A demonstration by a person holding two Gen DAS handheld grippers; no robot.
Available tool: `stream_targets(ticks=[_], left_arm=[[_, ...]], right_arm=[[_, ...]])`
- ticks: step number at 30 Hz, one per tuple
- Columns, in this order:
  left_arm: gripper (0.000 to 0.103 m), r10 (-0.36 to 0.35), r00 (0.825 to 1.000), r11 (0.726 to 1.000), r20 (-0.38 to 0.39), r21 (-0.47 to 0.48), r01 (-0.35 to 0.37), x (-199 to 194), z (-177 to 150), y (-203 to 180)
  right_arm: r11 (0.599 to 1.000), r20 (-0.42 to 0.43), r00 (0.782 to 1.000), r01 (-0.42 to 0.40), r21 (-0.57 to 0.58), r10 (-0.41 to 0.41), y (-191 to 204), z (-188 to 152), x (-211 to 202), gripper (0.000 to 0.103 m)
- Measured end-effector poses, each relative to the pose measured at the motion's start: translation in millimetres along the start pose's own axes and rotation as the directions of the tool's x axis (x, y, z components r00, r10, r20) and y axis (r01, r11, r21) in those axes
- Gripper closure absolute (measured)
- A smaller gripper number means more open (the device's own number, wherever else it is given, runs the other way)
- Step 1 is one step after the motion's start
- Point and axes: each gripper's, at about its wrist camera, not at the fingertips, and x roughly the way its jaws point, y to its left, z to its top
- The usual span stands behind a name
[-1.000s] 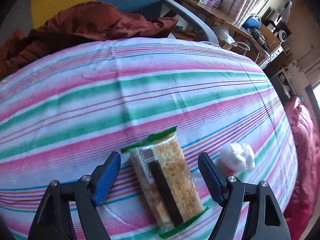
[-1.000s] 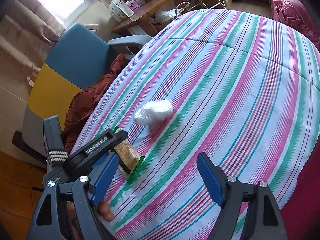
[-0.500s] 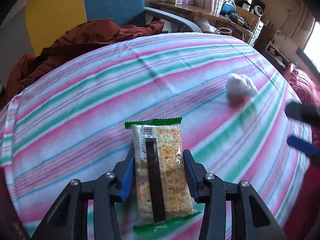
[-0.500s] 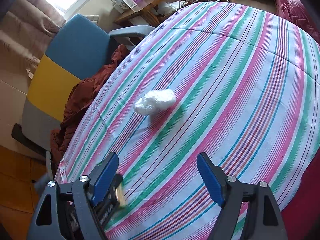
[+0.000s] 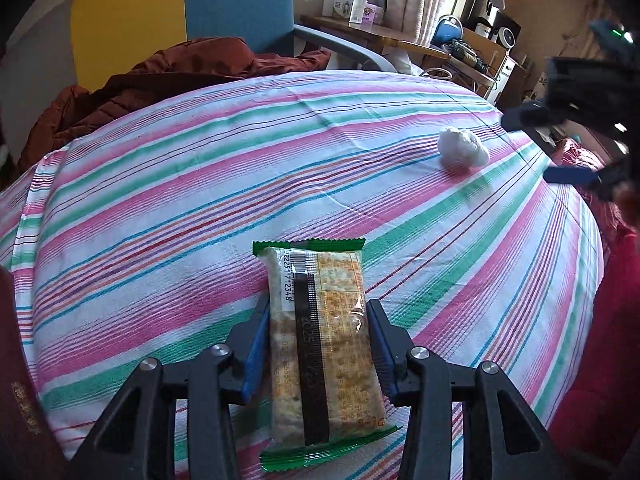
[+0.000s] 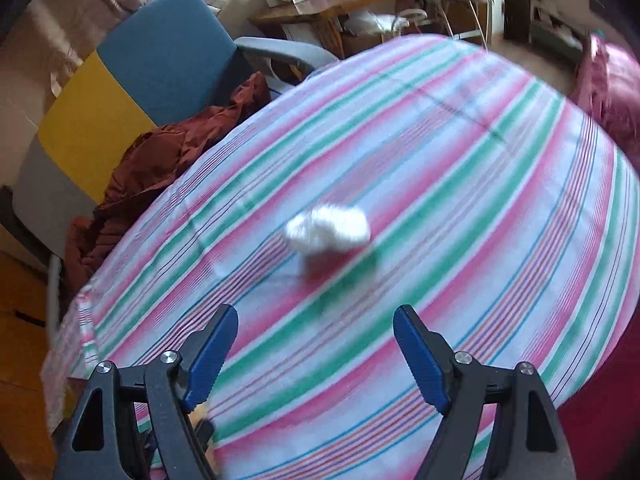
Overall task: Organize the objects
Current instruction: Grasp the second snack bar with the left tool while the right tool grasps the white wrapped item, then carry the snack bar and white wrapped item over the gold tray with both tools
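Observation:
My left gripper [image 5: 316,344] is shut on a green-edged cracker packet [image 5: 320,344] and holds it above the striped bedspread [image 5: 200,208]. A white crumpled plastic bag [image 5: 462,152] lies on the bedspread at the far right. In the right wrist view the bag [image 6: 326,230] lies ahead of my right gripper [image 6: 316,356], which is open and empty above the cloth. The right gripper also shows at the right edge of the left wrist view [image 5: 560,148].
A blue and yellow chair [image 6: 160,64] with a rust-brown jacket [image 5: 160,76] stands behind the bed. A wooden desk [image 5: 384,36] with boxes stands at the back. A dark red quilt [image 5: 600,320] lies at the right.
My left gripper closed on the cracker packet and lifted it off the bedspread. My right gripper moved toward the white bag, which now lies closer ahead of it.

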Motion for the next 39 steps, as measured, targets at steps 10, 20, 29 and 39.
stream_targets(ticks=[10, 20, 29, 39], left_arm=[[0.055, -0.003, 0.999, 1.0, 0.035, -0.003, 0.003, 0, -4, 1], [0.055, -0.006, 0.999, 1.0, 0.053, -0.001, 0.006, 0, -7, 2], [0.058, -0.002, 0.999, 1.0, 0.045, -0.005, 0.002, -6, -14, 4], [0.059, 0.028, 0.999, 1.0, 0.046, -0.011, -0.028, -24, -37, 4]], right_arm=[[0.994, -0.076, 0.992, 0.101, -0.03, -0.103, -3, 50, 72, 0.023], [0.992, -0.095, 0.994, 0.038, -0.122, -0.049, 8, 28, 65, 0.07], [0.956, -0.215, 0.972, -0.149, -0.254, 0.094, 39, -43, 29, 0.07], [0.932, -0.228, 0.968, -0.175, -0.318, 0.104, 60, -82, 29, 0.07]])
